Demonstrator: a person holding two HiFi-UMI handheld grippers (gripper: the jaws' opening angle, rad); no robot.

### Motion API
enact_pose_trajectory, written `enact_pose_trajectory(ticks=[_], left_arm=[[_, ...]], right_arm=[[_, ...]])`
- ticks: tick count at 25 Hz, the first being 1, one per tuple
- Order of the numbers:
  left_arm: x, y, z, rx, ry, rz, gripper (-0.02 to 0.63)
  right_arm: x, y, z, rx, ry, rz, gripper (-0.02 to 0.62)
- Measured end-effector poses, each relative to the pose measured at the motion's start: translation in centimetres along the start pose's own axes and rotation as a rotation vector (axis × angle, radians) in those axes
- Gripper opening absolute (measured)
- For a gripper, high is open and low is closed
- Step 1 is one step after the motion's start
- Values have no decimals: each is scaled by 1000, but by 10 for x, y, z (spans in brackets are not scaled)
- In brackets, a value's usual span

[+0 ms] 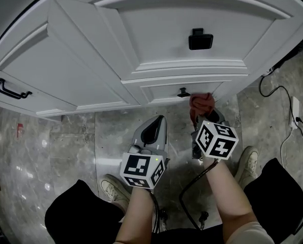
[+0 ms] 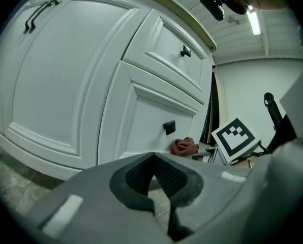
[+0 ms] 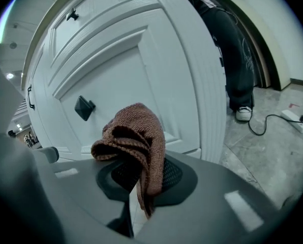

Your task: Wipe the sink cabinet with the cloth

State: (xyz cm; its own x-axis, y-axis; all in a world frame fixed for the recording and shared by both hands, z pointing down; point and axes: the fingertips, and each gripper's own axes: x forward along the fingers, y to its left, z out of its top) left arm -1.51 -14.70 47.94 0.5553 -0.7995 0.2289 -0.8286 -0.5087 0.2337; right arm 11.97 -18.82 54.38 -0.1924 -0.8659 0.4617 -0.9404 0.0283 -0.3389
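Observation:
The white sink cabinet [image 1: 156, 39] fills the top of the head view, its panelled doors fitted with black handles. A crumpled red-brown cloth [image 1: 202, 104] sits just right of a small black knob [image 1: 183, 92] on the low panel. My right gripper [image 1: 200, 117] is shut on it. In the right gripper view the cloth [image 3: 133, 136] bulges out above the jaws, close to the door [image 3: 141, 60]; I cannot tell if it touches. My left gripper [image 1: 159, 120] hangs shut and empty over the floor, left of the right one. It sees the cloth [image 2: 184, 146] from the side.
The marble floor [image 1: 75, 141] runs below the cabinet. A power strip with a black cable [image 1: 296, 108] lies at the right. The holder's shoes [image 1: 111, 187] stand below the grippers. Another person's dark trouser legs [image 3: 233, 50] stand past the cabinet's right edge.

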Motion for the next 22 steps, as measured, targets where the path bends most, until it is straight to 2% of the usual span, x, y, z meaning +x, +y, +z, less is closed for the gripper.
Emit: enact_pose_trajectory(ticks=[7, 13, 19, 22], left_arm=[[12, -13, -3, 12, 14, -13, 0], [26, -19, 8, -20, -18, -9, 0], [32, -34, 14, 1, -28, -28, 0], [22, -37, 23, 21, -41, -33, 2]], right_arm=[[-6, -32, 8, 29, -14, -60, 83], [-12, -53, 13, 31, -6, -96, 83], [-28, -61, 25, -38, -64, -124, 80], [-40, -54, 35, -41, -92, -108, 80]])
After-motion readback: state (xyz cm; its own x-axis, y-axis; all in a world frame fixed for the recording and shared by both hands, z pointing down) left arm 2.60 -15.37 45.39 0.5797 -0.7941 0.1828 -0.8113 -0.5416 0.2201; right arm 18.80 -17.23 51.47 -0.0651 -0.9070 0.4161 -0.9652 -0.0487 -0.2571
